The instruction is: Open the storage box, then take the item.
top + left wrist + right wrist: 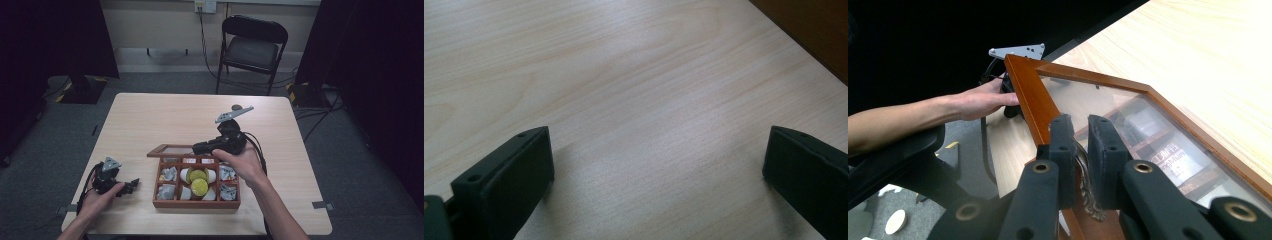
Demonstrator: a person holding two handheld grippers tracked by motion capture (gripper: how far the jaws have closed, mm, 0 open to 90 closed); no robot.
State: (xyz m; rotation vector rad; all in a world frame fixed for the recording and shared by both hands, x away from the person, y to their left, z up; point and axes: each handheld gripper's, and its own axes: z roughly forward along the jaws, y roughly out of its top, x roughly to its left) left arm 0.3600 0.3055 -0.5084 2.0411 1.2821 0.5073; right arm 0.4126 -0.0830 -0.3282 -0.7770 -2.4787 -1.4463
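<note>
Wooden glass lid (1128,130) pinched by right hand-held gripper (1080,145), clasp blurred

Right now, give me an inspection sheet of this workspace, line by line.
Surface: light wood table, bare around the box.
Job's things: wooden compartment box holding wrapped packets and two yellow-green round items; its glass-paned lid is raised at the far edge.
Clutter: nothing seen.
Grippers: right gripper is shut on a metal clasp at the lid's frame; left gripper is open, low over the bare table left of the box.
Cables: black cable trails from the right gripper; more cables run across the floor from a wall socket.
Surroundings: black folding chair behind the table, grey carpet, dark curtains at both sides.
</note>
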